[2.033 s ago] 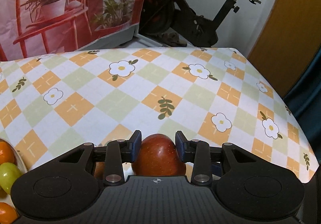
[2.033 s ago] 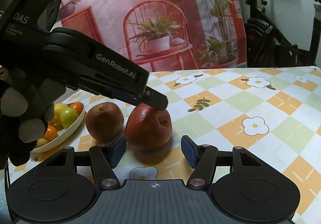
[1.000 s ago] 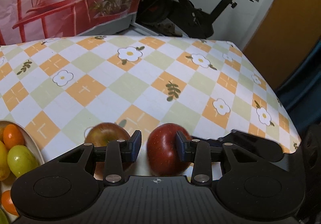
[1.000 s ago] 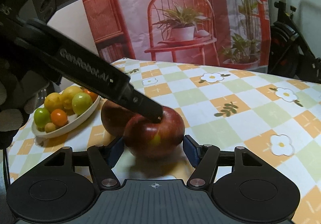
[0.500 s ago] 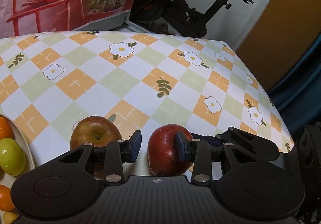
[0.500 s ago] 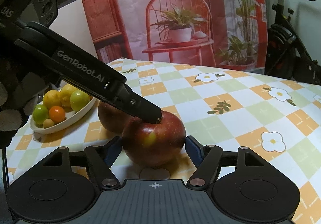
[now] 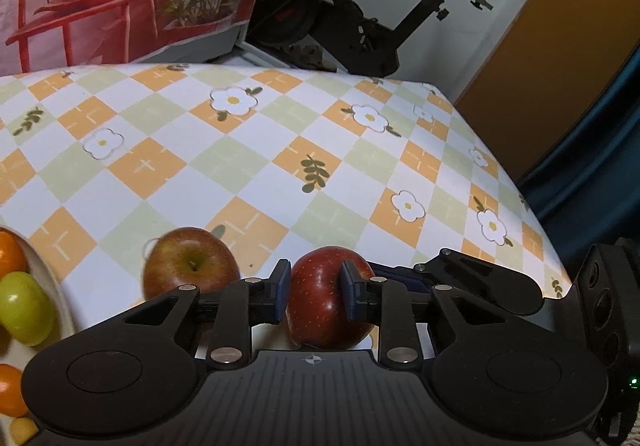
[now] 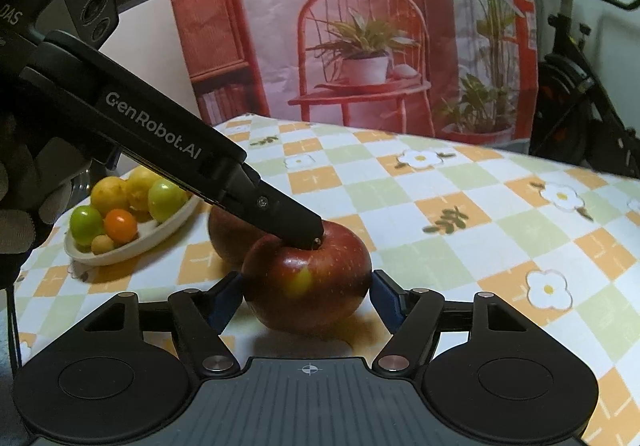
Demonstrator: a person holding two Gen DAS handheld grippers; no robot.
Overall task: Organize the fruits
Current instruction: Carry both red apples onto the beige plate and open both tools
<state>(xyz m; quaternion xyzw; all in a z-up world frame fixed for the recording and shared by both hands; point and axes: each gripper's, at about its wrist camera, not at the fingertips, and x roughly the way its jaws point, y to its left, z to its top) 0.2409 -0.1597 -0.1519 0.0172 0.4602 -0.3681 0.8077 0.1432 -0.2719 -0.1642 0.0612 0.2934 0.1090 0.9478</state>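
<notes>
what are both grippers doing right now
left gripper: shut, tips on top of the dark red apple; a pinch on the stem cannot be told
right gripper: open, pads either side of that apple, not squeezing it

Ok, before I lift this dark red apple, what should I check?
1. Dark red apple resting on the table: ok.
2. Left tongs shut, tip at the apple's stem dimple: ok. Stem pinched: cannot tell.
3. Right tongs gripping: not ok. The jaws have just been opening; the apple is between them, pads not visibly pressing.
4. Second apple clear of the lift: cannot tell; it lies close beside.
5. Room on the fruit plate: cannot tell; small fruits fill the part in view.
</notes>
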